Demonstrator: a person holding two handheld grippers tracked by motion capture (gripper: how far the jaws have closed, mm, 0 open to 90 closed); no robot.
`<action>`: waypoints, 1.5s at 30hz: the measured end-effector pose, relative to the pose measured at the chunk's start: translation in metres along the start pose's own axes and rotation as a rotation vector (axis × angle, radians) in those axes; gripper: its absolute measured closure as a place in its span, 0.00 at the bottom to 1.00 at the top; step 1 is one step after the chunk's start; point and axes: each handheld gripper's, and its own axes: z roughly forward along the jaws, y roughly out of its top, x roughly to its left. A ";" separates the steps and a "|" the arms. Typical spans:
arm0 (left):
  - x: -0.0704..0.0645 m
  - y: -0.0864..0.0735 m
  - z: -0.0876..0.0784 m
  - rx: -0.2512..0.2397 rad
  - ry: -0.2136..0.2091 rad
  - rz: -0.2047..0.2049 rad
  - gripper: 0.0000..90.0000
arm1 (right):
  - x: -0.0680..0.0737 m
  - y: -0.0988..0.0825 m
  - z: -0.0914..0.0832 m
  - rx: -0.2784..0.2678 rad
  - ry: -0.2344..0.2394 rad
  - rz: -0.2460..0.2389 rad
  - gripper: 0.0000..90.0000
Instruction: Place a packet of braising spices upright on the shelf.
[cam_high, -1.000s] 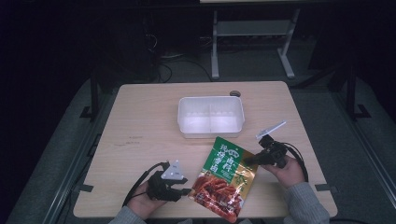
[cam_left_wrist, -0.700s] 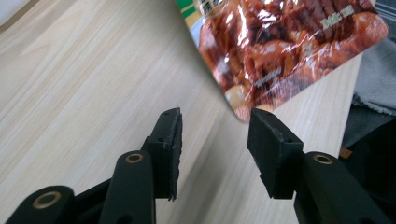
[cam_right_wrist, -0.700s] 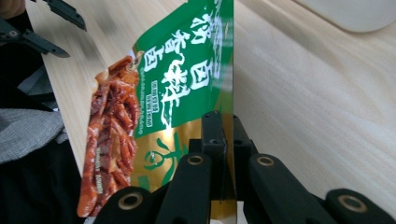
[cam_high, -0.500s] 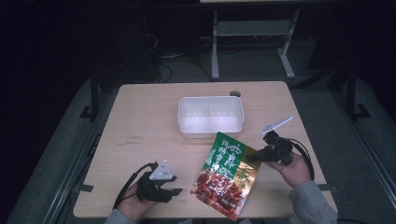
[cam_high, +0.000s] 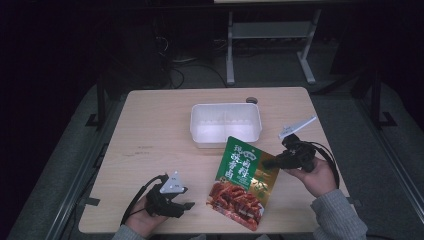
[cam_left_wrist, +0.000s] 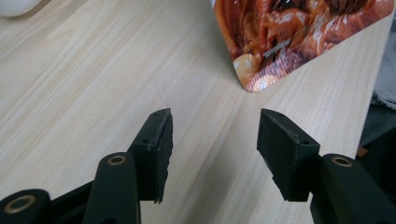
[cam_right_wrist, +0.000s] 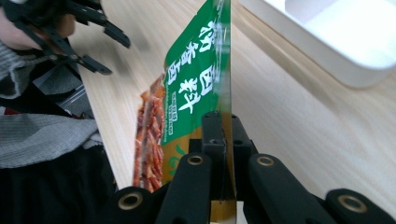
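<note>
A green and red snack pouch (cam_high: 242, 182) hangs tilted over the table's front, its lower end near the wood. My right gripper (cam_high: 268, 163) is shut on the pouch's right edge; in the right gripper view the black jaws (cam_right_wrist: 223, 126) pinch the pouch (cam_right_wrist: 196, 79) edge-on. My left gripper (cam_high: 189, 205) sits to the left of the pouch, apart from it. Its jaws have just been opening and stand open (cam_left_wrist: 215, 135) over bare wood with nothing between them. The pouch's red corner (cam_left_wrist: 289, 32) lies ahead of them.
A white plastic tray (cam_high: 226, 122) stands empty at the table's middle, just beyond the pouch, and shows in the right gripper view (cam_right_wrist: 327, 32). A small dark round thing (cam_high: 251, 100) lies behind it. The wooden table (cam_high: 160, 125) has free room on its left half.
The left gripper has let go of the pouch's lower left edge, drawn back to the left and opened. The right gripper has lifted the pouch a little toward the tray.
</note>
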 end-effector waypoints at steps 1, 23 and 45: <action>0.001 0.000 -0.001 -0.001 0.002 -0.002 0.49 | 0.003 0.002 -0.002 -0.001 0.000 -0.005 1.00; 0.008 -0.005 -0.001 -0.011 0.021 -0.019 0.45 | 0.046 0.039 -0.029 -0.017 0.033 -0.150 1.00; 0.006 -0.004 -0.001 -0.028 0.022 -0.014 0.41 | 0.049 0.060 -0.052 -0.046 0.002 -0.162 1.00</action>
